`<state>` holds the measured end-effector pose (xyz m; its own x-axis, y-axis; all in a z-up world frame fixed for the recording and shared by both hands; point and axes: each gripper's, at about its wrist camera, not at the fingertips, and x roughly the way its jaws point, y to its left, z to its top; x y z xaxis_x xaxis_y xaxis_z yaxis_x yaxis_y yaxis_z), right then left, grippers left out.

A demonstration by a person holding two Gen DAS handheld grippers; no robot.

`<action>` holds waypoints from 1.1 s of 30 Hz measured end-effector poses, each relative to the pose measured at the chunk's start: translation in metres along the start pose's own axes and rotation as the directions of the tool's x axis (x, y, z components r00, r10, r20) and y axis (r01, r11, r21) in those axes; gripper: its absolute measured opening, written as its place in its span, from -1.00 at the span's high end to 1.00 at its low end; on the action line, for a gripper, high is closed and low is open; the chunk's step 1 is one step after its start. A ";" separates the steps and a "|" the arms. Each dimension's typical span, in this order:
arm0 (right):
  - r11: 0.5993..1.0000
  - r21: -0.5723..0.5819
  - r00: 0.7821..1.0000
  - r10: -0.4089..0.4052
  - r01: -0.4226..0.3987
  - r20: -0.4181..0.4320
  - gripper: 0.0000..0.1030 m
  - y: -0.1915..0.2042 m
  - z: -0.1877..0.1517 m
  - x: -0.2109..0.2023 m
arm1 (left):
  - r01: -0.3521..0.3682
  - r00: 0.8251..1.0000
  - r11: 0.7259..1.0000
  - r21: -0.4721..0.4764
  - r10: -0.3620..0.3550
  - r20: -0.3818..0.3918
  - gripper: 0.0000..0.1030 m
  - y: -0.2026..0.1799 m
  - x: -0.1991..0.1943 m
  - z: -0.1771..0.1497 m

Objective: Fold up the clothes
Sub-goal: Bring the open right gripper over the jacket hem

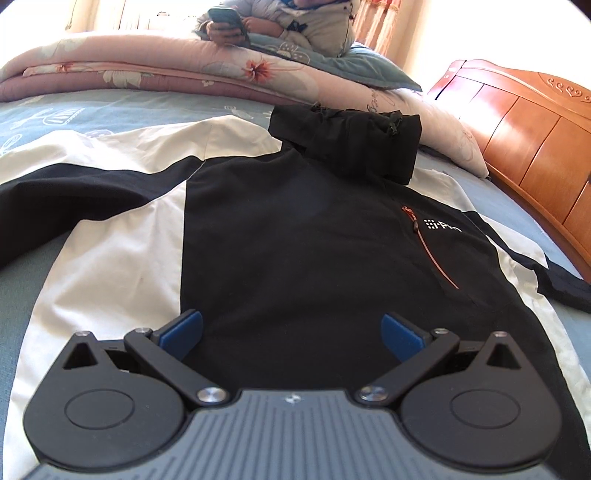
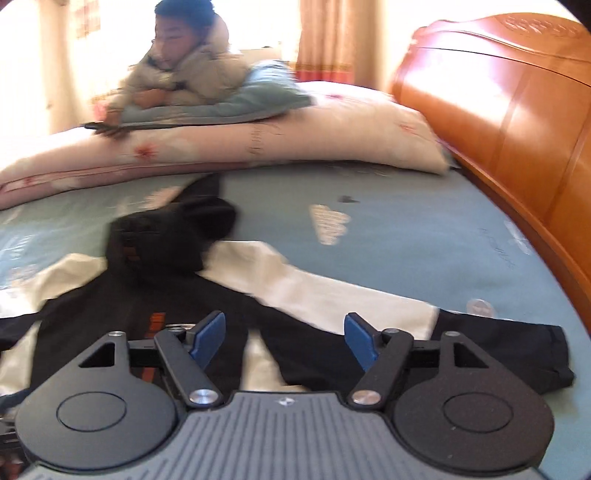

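A black and white jacket (image 1: 295, 236) lies spread front up on the blue bed sheet (image 1: 122, 110), its black hood (image 1: 347, 140) at the far end. An orange zip and a small white logo mark its chest. My left gripper (image 1: 291, 328) hovers over the lower body of the jacket, open, with nothing between its blue pads. In the right wrist view the same jacket (image 2: 155, 295) shows blurred, one sleeve (image 2: 443, 332) stretched out to the right with its black cuff near the edge. My right gripper (image 2: 284, 336) stands open above that sleeve, holding nothing.
A folded floral quilt (image 1: 147, 70) and a pillow (image 2: 332, 136) lie across the far side of the bed. A person (image 1: 295, 26) leans on them holding a phone. A wooden headboard (image 2: 498, 110) runs along the right. Bare sheet (image 2: 388, 229) lies beyond the sleeve.
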<state>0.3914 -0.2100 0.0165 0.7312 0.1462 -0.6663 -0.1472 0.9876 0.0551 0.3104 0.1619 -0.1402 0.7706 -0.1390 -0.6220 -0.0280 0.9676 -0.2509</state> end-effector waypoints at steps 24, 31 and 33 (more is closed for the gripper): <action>0.999 0.030 0.986 -0.009 0.014 -0.164 -1.00 0.056 -0.222 0.016 | 0.019 1.000 0.998 -0.058 -0.019 0.009 -0.99 0.005 -0.001 0.000; 0.999 0.032 0.985 -0.014 0.019 -0.170 -1.00 0.056 -0.223 0.014 | 0.054 0.997 0.992 -0.112 -0.049 0.053 -0.99 0.012 -0.003 -0.002; 0.999 0.031 0.986 -0.015 0.020 -0.166 -1.00 0.056 -0.224 0.014 | 0.063 0.997 0.992 -0.110 -0.057 0.052 -0.99 0.014 -0.004 -0.001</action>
<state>0.2437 -0.1652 -0.1561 0.6123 0.1197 -0.7815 -0.1115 0.9917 0.0645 0.3061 0.1754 -0.1421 0.8030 -0.1830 -0.5672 -0.0494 0.9280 -0.3693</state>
